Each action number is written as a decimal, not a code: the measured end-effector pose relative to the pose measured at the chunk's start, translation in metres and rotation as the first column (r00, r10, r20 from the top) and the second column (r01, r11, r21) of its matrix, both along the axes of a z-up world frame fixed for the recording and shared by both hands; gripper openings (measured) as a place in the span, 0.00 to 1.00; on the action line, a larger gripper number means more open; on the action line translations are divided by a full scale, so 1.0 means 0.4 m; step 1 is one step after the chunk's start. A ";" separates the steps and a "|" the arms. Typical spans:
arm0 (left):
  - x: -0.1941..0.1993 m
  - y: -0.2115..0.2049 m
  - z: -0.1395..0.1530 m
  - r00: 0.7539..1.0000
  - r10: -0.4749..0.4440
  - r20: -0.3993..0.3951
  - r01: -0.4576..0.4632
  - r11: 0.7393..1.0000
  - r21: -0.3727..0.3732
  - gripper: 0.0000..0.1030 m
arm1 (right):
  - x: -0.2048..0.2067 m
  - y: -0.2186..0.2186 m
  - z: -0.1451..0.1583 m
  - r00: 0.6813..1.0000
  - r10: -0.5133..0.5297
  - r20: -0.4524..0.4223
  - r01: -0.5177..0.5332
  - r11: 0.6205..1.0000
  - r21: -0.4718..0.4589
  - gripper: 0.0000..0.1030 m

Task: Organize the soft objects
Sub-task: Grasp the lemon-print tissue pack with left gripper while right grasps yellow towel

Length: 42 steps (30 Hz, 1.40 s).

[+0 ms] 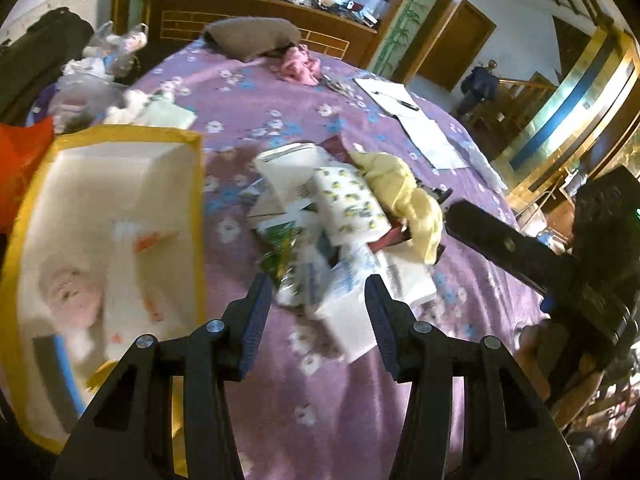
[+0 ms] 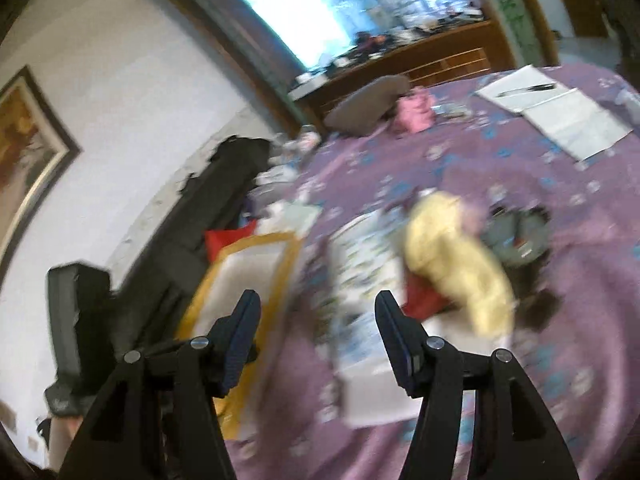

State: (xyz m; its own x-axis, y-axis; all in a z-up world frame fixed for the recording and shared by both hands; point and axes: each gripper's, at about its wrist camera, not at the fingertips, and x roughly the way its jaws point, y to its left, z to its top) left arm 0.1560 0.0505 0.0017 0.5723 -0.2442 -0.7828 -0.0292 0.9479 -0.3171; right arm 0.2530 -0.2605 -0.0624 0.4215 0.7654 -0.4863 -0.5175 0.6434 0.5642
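Looking down at a purple bedspread [image 1: 248, 128] with little flowers, we see a messy heap of soft things in the middle of the left wrist picture. On the heap lies a yellow cloth [image 1: 404, 196], and just beside it to the left sits a white pack with small green prints [image 1: 348, 204]. More white packs [image 1: 288, 176] lie under and around them, all touching.

Our left gripper [image 1: 316, 292] is at the bottom of the picture. Its jaws are wide apart and nothing is between them. They hang over the near edge of the heap.

On the left side of that picture is a white box with a yellow rim [image 1: 196, 216]. A pink and white fuzzy thing [image 1: 74, 296] lies inside it, but it is too blurry for us to name.

In the right wrist picture, our right gripper [image 2: 316, 308] is also at the bottom, with jaws wide and empty. This picture is blurry. The yellow cloth [image 2: 452, 256] is to the right of the middle, and the box is at the lower left.

At the top, a pink cloth [image 1: 298, 66] lies beside a brown pillow [image 1: 252, 36]. White papers [image 1: 404, 108] with a pen [image 1: 400, 101] lie at the upper right.
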 end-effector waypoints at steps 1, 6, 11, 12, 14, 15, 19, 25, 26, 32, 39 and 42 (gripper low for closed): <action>0.020 -0.012 0.001 1.000 -0.002 0.005 0.002 1.000 0.005 0.47 | 0.023 -0.005 0.001 1.000 -0.027 0.000 0.027 1.000 -0.010 0.58; 0.095 -0.047 -0.021 1.000 -0.005 -0.027 0.006 0.999 0.045 0.47 | 0.148 0.002 -0.005 0.996 -0.077 -0.041 0.076 0.997 -0.026 0.58; 0.141 -0.051 -0.050 0.998 -0.002 -0.068 0.006 0.998 0.057 0.47 | 0.205 0.025 -0.066 0.994 -0.093 -0.063 0.091 0.995 -0.036 0.58; 0.145 -0.052 -0.051 0.998 -0.002 -0.068 0.007 0.998 0.061 0.47 | 0.205 0.029 -0.071 0.994 -0.092 -0.057 0.090 0.995 -0.051 0.58; 0.152 -0.056 -0.050 0.999 -0.007 -0.052 0.011 0.997 0.070 0.47 | 0.201 0.048 -0.081 0.994 -0.093 -0.054 0.088 0.993 -0.077 0.58; 0.158 -0.059 -0.052 0.998 -0.003 -0.060 0.007 0.997 0.078 0.47 | 0.201 0.050 -0.085 0.994 -0.093 -0.050 0.089 0.993 -0.076 0.57; 0.197 -0.073 -0.053 0.998 -0.004 -0.070 0.010 0.996 0.088 0.47 | 0.199 0.058 -0.093 0.992 -0.122 -0.022 0.118 0.982 -0.146 0.45; 0.236 -0.109 -0.056 0.997 -0.027 -0.079 0.035 0.995 0.099 0.47 | 0.212 0.018 -0.099 0.992 -0.099 -0.078 0.094 0.993 -0.064 0.35; 0.246 -0.116 -0.067 0.995 -0.026 -0.100 0.037 0.994 0.104 0.47 | 0.209 0.012 -0.097 0.993 -0.095 -0.074 0.092 0.995 -0.050 0.35; 0.282 -0.148 -0.094 0.994 -0.015 -0.111 0.033 0.987 0.157 0.56 | 0.200 0.008 -0.090 0.993 -0.102 -0.060 0.100 0.994 -0.044 0.35; 0.272 -0.133 -0.122 0.994 0.029 -0.105 -0.016 0.992 0.123 0.50 | 0.204 0.000 -0.104 0.992 -0.096 -0.082 0.095 0.995 -0.015 0.35; 0.243 -0.125 -0.102 0.996 0.027 -0.085 -0.018 0.995 0.103 0.49 | 0.197 -0.007 -0.093 0.992 -0.103 -0.067 0.103 0.995 0.001 0.35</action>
State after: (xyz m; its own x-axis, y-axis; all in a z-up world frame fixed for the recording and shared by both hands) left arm 0.2534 0.0004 -0.0391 0.5060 -0.1487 -0.8496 -0.0737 0.9740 -0.2144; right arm 0.3318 -0.2634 -0.0998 0.4650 0.7217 -0.5128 -0.4094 0.6888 0.5982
